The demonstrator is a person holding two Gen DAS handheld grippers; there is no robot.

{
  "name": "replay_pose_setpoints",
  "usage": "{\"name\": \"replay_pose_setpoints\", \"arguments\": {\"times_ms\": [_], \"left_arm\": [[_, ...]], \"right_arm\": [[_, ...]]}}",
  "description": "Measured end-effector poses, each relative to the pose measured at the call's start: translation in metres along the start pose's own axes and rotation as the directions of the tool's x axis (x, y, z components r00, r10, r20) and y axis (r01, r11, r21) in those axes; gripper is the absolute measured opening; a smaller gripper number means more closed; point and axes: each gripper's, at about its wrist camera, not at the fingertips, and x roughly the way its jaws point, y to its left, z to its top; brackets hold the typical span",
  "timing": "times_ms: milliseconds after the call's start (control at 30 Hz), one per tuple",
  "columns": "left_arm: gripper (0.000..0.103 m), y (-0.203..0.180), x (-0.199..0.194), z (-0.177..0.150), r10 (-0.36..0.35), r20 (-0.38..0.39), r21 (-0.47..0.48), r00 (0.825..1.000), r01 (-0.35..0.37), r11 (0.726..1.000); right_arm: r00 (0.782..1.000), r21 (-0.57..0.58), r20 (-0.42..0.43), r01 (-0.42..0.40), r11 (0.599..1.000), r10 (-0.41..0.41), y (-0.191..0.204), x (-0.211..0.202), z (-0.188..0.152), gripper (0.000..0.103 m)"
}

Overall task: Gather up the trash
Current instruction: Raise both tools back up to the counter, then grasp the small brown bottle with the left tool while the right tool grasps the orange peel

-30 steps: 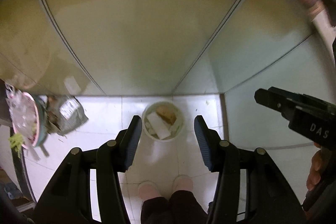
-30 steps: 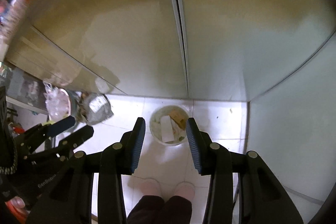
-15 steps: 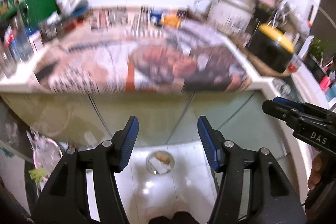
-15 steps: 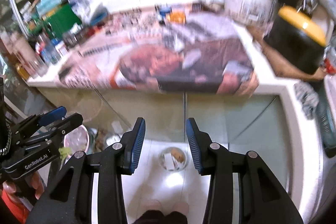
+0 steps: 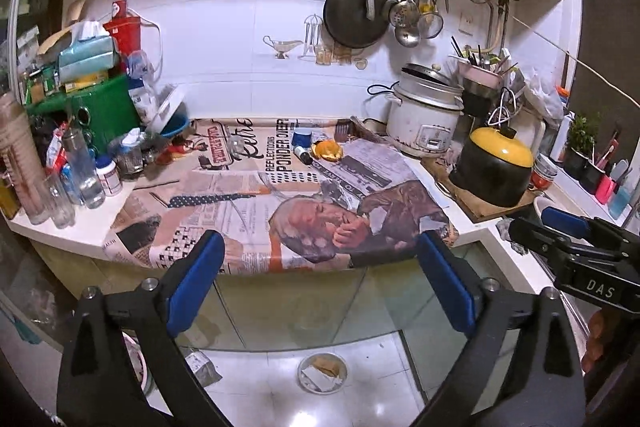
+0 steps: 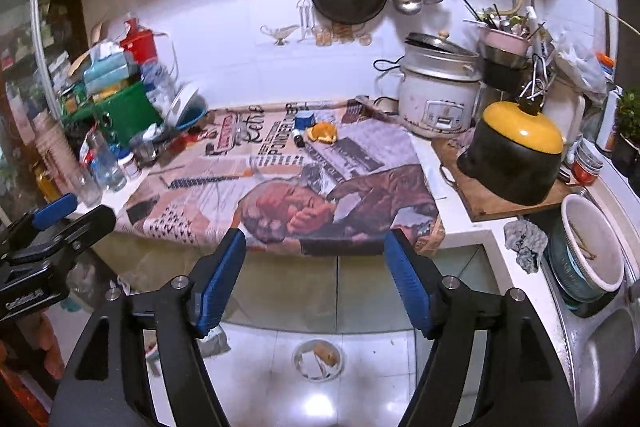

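Both tongs have just been opening and are standing wide with nothing between them: left tongs (image 5: pixel 320 277), right tongs (image 6: pixel 316 275). The orange peel (image 5: pixel 327 149) is lying on the newspaper-covered worktop (image 5: pixel 248 211); the bin (image 5: pixel 322 373) is sitting on the floor below.

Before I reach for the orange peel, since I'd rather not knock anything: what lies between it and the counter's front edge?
Only the spread newspaper lies between the orange peel and the counter's front edge; both wrist views show it.
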Motion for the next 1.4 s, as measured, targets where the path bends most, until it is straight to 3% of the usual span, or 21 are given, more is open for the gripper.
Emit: {"name": "replay_pose_setpoints", "arguments": {"times_ms": [267,567,767,1100,1267,1400], "left_arm": [[0.099,0.002,0.035,0.019,0.025,-0.024,-0.008,0.999,-0.025,1.000],[0.099,-0.007,0.124,0.073,0.058,-0.048,-0.067,0.997,-0.061,0.996],[0.099,-0.010,0.174,0.108,0.094,-0.055,-0.141,0.994,-0.101,0.985],[0.099,0.011,0.250,0.128,0.176,-0.137,-0.179,0.975,-0.199,0.963],[0.099,0.029,0.310,0.138,0.145,-0.188,-0.153,0.971,-0.174,0.973],[0.099,0.044,0.376,0.143,0.078,-0.238,-0.117,0.968,-0.108,0.987]], "right_arm": [[1.000,0.011,0.007,-0.009,1.000,0.009,-0.016,0.027,0.026,0.071],[0.998,-0.003,0.024,-0.050,0.999,0.050,-0.053,0.084,0.078,0.071],[0.996,-0.047,0.001,-0.086,0.995,0.086,-0.081,0.125,0.117,0.071],[0.989,-0.041,-0.081,-0.131,0.991,0.127,-0.098,0.197,0.141,0.071],[0.988,-0.020,-0.120,-0.104,0.994,0.101,-0.096,0.234,0.151,0.071],[0.987,0.027,-0.156,-0.043,0.999,0.047,-0.091,0.265,0.155,0.071]]}}
